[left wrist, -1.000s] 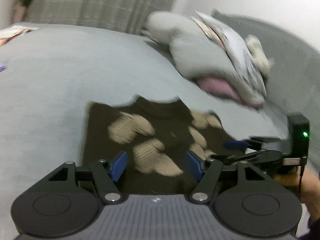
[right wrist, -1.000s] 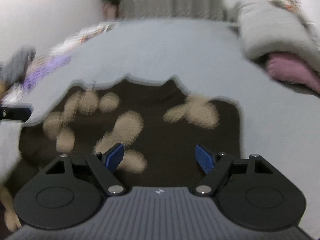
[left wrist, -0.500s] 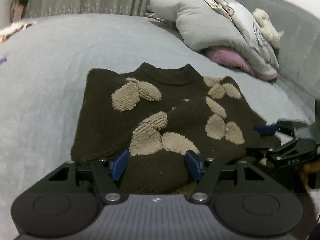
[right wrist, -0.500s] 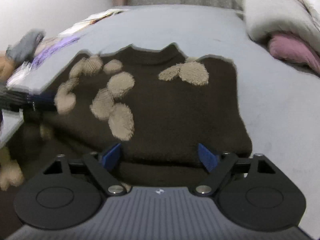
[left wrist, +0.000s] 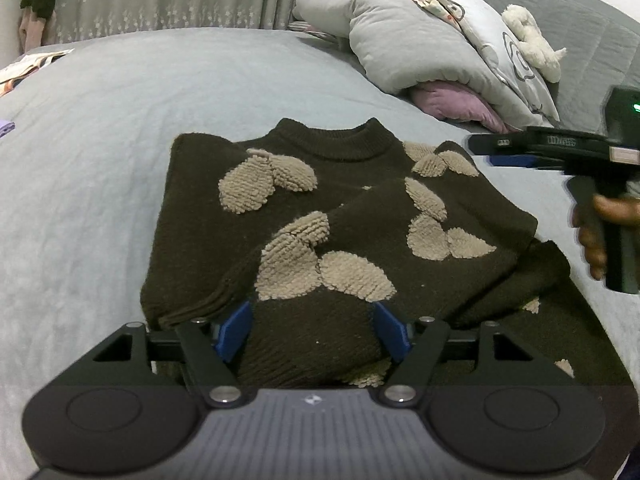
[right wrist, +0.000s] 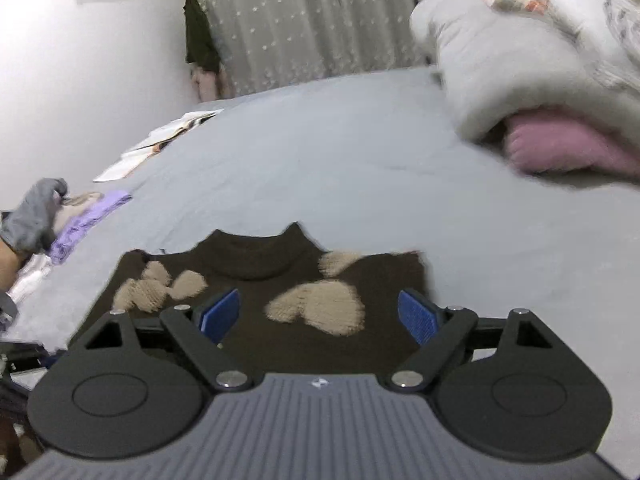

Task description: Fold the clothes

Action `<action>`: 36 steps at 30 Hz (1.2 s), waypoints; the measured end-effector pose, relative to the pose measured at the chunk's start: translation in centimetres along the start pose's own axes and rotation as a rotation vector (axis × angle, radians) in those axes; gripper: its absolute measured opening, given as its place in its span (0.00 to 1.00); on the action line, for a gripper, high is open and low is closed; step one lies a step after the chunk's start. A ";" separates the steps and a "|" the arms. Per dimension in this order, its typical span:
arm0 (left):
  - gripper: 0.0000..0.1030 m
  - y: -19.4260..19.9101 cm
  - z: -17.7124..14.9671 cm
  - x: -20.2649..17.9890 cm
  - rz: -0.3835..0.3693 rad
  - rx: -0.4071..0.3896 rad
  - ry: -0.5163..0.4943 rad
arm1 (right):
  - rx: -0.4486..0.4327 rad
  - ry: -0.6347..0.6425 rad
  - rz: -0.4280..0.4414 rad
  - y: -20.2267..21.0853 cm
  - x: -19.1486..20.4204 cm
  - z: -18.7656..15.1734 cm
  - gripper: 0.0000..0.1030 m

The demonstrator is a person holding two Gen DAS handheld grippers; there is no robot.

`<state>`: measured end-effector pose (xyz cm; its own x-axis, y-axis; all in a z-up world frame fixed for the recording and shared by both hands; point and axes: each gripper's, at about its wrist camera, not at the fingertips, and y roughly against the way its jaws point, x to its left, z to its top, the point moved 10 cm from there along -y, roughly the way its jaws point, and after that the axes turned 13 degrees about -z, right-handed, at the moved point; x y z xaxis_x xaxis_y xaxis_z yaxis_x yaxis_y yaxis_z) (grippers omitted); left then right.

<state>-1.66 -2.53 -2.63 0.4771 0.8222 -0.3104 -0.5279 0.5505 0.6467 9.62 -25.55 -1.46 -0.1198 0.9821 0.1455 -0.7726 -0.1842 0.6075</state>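
I'm in a home bedroom: grey bed, pillows, star curtain, clothes on wall.

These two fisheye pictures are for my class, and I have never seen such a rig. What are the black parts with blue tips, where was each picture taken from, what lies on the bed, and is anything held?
A person holds one hand-held gripper in each hand, and each carries a camera looking along its two blue-padded fingers. One picture looks from the left gripper, the other from the right gripper. On the grey bed lies a dark brown sweater with beige fluffy patches, one sleeve folded across its front. Pillows are piled behind. The left gripper's jaws straddle a fold of the sweater; whether they pinch it is unclear. The right gripper is open and holds nothing; the left view shows it from the side, in the person's hand.
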 end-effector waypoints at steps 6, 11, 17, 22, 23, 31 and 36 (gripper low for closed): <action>0.68 0.1 0.0 0.1 -0.020 0.008 0.005 | 0.041 0.197 -0.221 -4.4 -2.9 -1.6 0.84; 0.68 0.2 0.0 0.2 -0.032 0.018 0.015 | 0.051 -0.020 -0.296 -3.8 -10.0 -2.6 0.92; 0.68 0.5 0.3 0.7 -0.059 0.015 0.065 | -0.061 -0.155 -0.215 1.8 -9.5 0.5 0.92; 0.68 0.9 0.3 1.1 -0.081 0.006 0.109 | 0.139 -0.093 0.009 2.5 -4.0 -3.0 0.92; 0.68 1.0 0.3 1.2 -0.082 0.005 0.112 | 0.211 -0.027 0.017 2.2 -2.7 -4.8 0.92; 0.68 2.4 -0.6 2.3 -0.079 -0.005 0.145 | 0.190 0.170 -0.327 2.8 -5.2 -5.9 0.92; 0.75 4.3 -1.4 3.4 -0.054 -0.003 0.126 | 0.102 0.120 -0.368 6.0 -5.8 -4.6 0.92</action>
<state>-3.31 2.83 -1.88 0.4131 0.8031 -0.4294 -0.5065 0.5945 0.6245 2.83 -32.14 -2.28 0.0768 0.9797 -0.1851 -0.7123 0.1838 0.6774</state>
